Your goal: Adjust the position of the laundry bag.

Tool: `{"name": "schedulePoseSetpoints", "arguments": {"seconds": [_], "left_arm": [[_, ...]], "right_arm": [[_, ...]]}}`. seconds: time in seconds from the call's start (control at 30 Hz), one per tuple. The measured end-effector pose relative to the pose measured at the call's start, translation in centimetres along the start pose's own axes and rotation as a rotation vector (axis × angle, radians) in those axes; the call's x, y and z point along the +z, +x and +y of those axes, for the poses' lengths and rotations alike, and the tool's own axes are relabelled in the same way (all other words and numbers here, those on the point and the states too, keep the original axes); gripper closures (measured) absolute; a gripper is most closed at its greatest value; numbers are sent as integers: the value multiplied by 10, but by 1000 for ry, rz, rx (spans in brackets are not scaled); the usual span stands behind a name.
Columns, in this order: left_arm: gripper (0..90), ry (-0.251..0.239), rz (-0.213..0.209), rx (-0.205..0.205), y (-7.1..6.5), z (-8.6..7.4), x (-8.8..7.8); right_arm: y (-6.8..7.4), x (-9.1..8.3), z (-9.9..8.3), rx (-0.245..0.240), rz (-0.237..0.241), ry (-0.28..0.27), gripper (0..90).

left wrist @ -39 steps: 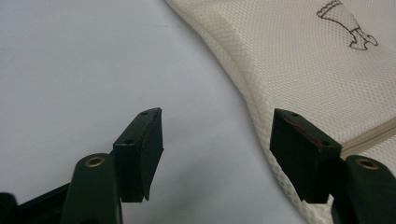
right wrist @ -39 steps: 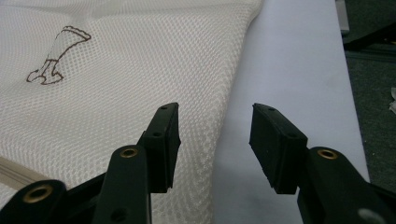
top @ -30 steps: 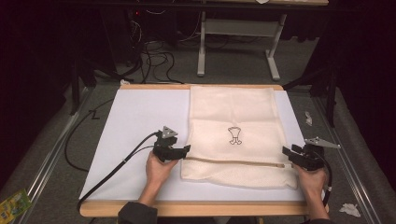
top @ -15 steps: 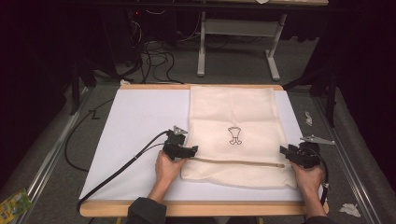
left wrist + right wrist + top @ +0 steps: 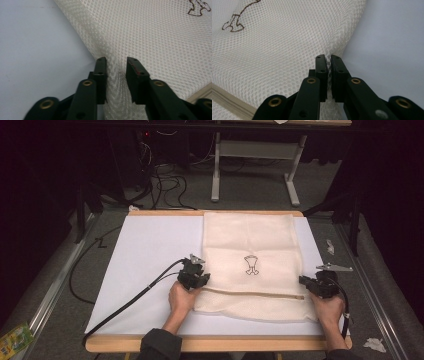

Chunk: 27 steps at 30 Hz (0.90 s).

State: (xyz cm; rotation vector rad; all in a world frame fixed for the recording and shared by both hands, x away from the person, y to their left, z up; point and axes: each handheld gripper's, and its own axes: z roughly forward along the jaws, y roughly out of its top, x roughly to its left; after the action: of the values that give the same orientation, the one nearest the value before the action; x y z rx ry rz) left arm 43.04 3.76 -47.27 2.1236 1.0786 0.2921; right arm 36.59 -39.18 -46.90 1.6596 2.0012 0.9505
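Centrally, mesh bag (image 5: 248,260) bears brown emblem (image 5: 251,265); no readable lettering.

So the mesh bag (image 5: 248,251) is a cream off-white, with a fine honeycomb net pattern all over that's really clear in both gripper views. It's got a small dark brown outline logo (image 5: 251,265) printed near the middle and a beige zipper strip (image 5: 250,294) running across it. The table cover (image 5: 150,255) is plain white with a slight bluish tint, and the table edge (image 5: 215,343) is light wood. Both the left gripper (image 5: 116,68) and the right gripper (image 5: 329,65) are black with little brass-coloured rivets.
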Motion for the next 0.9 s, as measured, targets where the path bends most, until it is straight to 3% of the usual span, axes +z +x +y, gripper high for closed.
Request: {"name": "schedulePoseSetpoints", "arguments": {"seconds": [0.03,0.1,0.47,0.6,0.73,0.9], "left_arm": [[826,-9,-2,3,0,0,-1],[846,-10,-7,7,0,0,-1],[864,-51,-30,44,5,2,-8],[865,-77,-16,59,7,4,-14],[865,-97,-6,48,12,4,-23],[865,-88,0,30,22,-1,-27]], "right_arm": [[1,-2,0,-4,2,-8,875],[1,-4,1,-8,4,-12,878],[3,-7,1,-20,7,-24,882],[6,-12,1,-27,-1,-77,886],[9,-11,4,-42,11,-91,886],[17,-8,8,-48,30,-83,886]]}}
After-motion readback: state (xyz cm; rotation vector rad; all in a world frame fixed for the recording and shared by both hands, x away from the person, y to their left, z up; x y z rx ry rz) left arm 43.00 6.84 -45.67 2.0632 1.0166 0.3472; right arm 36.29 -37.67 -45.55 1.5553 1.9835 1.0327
